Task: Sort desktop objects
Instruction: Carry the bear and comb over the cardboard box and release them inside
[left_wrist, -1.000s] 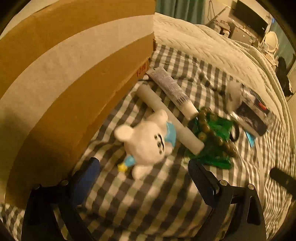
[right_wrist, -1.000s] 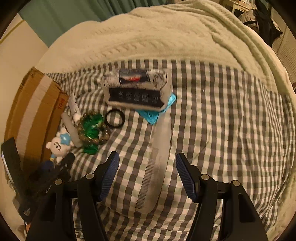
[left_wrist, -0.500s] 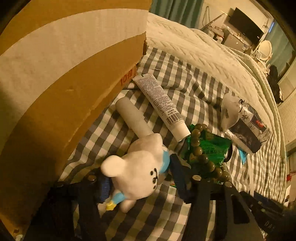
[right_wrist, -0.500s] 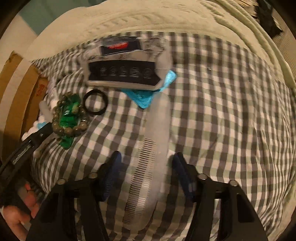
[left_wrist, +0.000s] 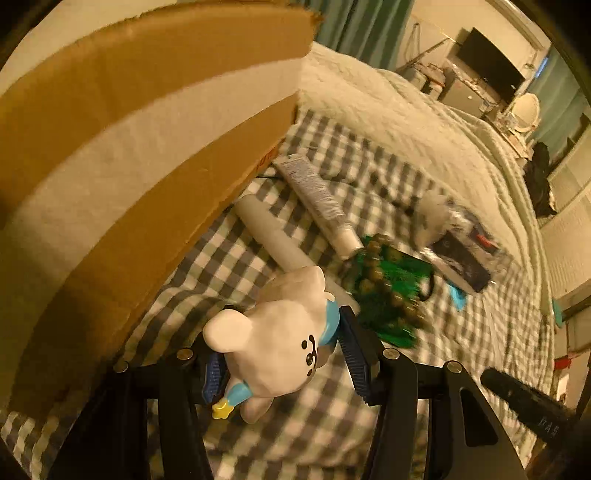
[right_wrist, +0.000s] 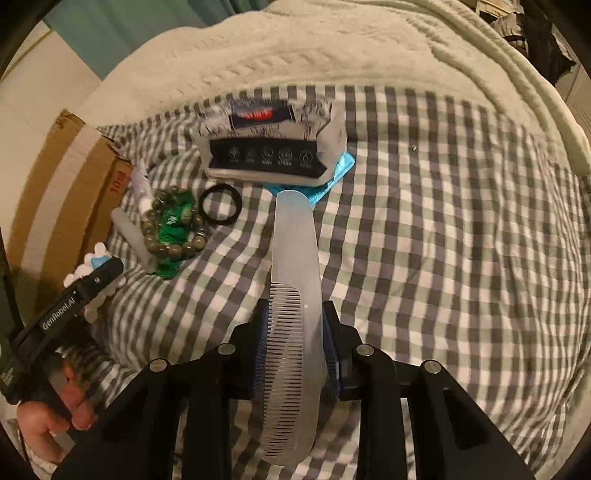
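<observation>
My left gripper (left_wrist: 284, 354) is now holding the bear (left_wrist: 280, 343), lifting; my right gripper (right_wrist: 295, 350) is closing around the comb (right_wrist: 295, 332).

The bead bracelet (left_wrist: 384, 280) and green packet (left_wrist: 397, 295) beneath (left wrist view) were blurred; the packet's print was unreadable.

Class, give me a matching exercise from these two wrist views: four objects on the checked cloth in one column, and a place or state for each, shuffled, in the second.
Things:
1. white bear figure
2. comb
3. black ring
4. bead bracelet

Places or states:
A. lying on the green packet
B. between the closing pads of the right claw
C. held in the left claw
D. flat on the cloth below the grey pouch

Pairs: 1-C, 2-B, 3-D, 4-A
</observation>
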